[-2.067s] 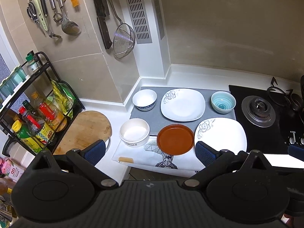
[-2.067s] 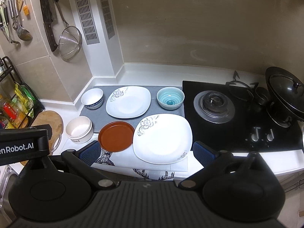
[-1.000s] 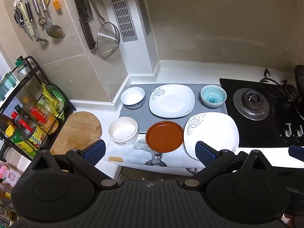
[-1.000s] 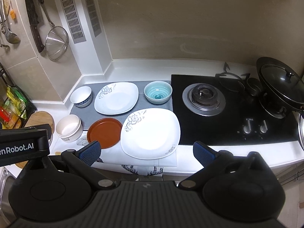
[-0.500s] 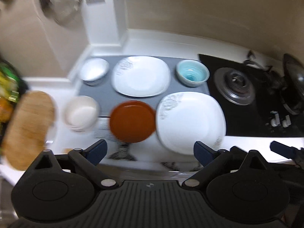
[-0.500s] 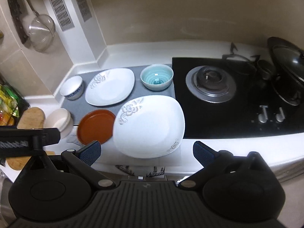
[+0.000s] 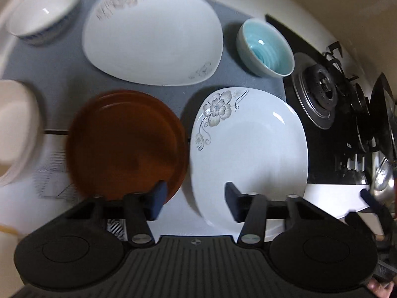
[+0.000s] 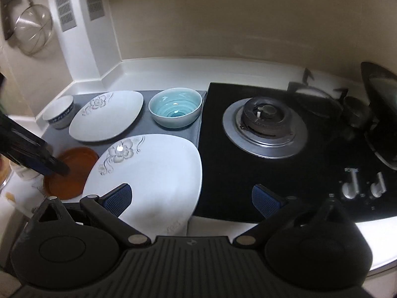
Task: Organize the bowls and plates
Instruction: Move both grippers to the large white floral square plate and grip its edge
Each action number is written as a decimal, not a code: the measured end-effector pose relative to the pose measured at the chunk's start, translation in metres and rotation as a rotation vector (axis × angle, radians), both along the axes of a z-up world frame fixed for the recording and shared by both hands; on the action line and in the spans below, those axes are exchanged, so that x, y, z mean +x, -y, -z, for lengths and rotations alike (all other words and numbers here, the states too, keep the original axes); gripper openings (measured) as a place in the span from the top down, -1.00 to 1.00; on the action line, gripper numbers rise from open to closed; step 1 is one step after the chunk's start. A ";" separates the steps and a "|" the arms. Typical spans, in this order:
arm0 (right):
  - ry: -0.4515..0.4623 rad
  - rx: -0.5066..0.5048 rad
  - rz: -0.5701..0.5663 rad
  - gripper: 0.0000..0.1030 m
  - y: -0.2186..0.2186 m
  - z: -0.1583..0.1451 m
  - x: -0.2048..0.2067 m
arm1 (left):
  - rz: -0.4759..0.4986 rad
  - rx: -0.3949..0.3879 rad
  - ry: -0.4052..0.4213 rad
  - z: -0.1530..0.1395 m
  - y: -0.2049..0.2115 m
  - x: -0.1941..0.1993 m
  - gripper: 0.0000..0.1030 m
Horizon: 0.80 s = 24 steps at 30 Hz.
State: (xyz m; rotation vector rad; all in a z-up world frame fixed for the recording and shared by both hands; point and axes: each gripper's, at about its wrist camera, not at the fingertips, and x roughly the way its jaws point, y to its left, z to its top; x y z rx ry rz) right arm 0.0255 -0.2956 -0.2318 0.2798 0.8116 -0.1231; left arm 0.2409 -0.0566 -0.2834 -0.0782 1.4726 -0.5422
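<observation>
My left gripper points steeply down at the counter and its jaws are closing. The left finger hangs over the right rim of the brown plate. The right finger is above the near white flowered plate, whose left edge lies between the jaws without the pads pressing on it. My right gripper stands wide open above that plate's right side, holding nothing. Behind lie a second white plate, a light blue bowl, a white bowl with a blue pattern and a cream bowl.
The dishes rest on a grey mat and a printed cloth. A black gas hob with a burner, knobs and a lidded wok fills the right. A strainer hangs on the left wall.
Both grippers have come down toward the counter. The left one tipped steeply downward, moved in over the brown and near white plates, and its jaws narrowed. The right jaws stayed wide.
</observation>
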 end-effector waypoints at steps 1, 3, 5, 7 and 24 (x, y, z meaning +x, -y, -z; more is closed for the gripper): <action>0.018 0.059 0.001 -1.00 0.007 0.002 0.002 | 0.014 0.004 -0.006 0.005 0.005 0.007 0.07; 0.034 0.149 0.060 -1.00 0.022 0.007 0.005 | 0.040 0.022 -0.008 0.010 0.015 0.017 0.20; 0.027 0.250 0.109 -0.98 0.038 0.017 0.009 | 0.046 0.011 -0.024 0.015 0.022 0.022 0.31; 0.029 0.350 0.120 -0.69 0.055 0.030 0.013 | 0.048 -0.024 -0.064 0.021 0.028 0.024 0.31; -0.112 0.599 0.045 -0.14 0.101 0.093 0.051 | -0.107 0.049 -0.068 0.030 0.014 0.013 0.66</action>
